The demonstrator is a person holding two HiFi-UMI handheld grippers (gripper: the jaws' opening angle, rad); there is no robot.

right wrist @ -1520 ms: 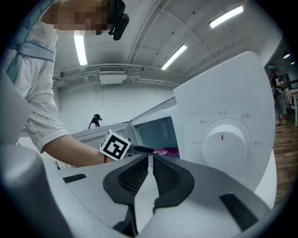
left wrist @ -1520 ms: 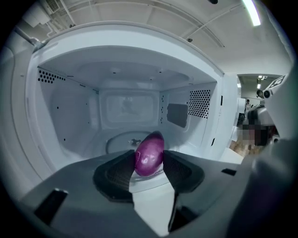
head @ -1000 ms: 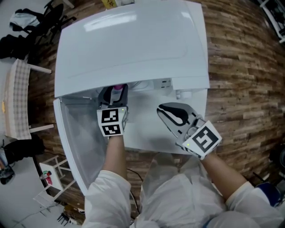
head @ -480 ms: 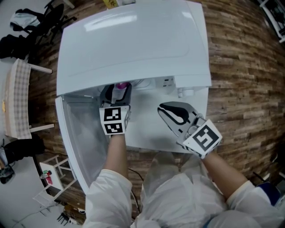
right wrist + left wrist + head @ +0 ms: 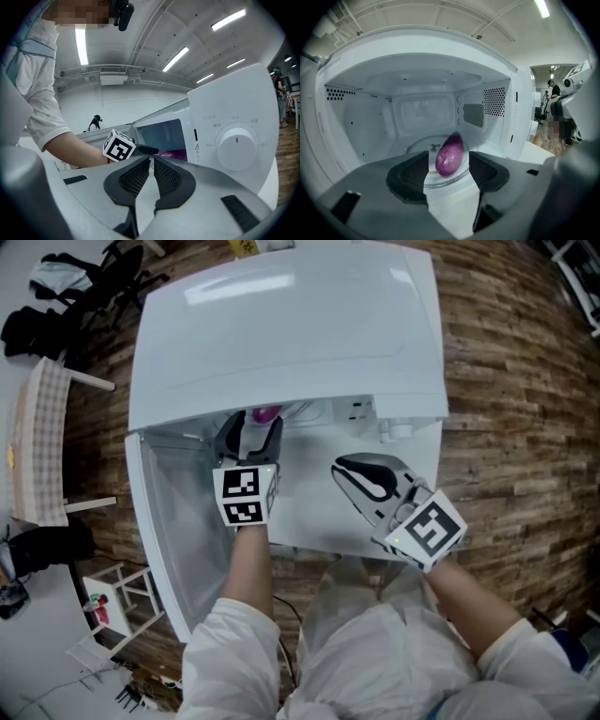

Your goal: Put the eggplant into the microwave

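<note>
The purple eggplant lies on the glass turntable inside the white microwave. My left gripper reaches into the cavity. Its jaws are opening, one on each side of the eggplant, and neither pad touches it. From the head view the eggplant peeks out between the left gripper's dark fingers, just under the microwave's top edge. My right gripper hangs in front of the microwave, shut with nothing in it. In its own view the right gripper points toward the cavity opening.
The microwave door hangs open to the left of my left arm. A control panel with a round dial is at the right of the cavity. Wooden floor surrounds the unit, and a bench stands at the left.
The left gripper's jaws have spread apart off the eggplant, which now shows more clearly between them. The right gripper has stayed where it was.
</note>
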